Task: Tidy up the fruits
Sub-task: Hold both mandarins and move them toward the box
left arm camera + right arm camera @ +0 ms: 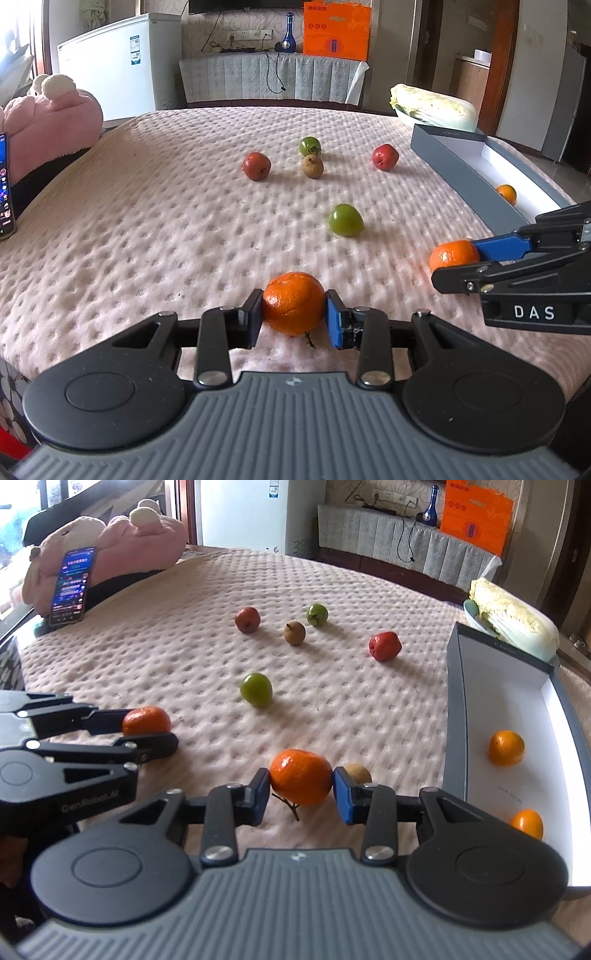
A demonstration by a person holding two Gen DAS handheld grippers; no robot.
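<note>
A: Two tangerines are pinched: the left gripper (293, 314) clamps one tangerine (293, 303) low over the bed (147, 221), left of the grey box (455, 716); the right gripper (301, 794) pinches another (301, 781) beside the box.

B: Risk?

A: I'd guess rounded skins could slip from flat pads, rolling toward the green fruit (256, 689) farther out.

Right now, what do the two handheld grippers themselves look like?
Both match: black linkage arms with silver rivets, round black hubs, a ribbed grey body and blue pads on the fingers. The right gripper shows white "DAS" lettering on its side; the left gripper carries faint side lettering. No hands or sleeves show.
</note>
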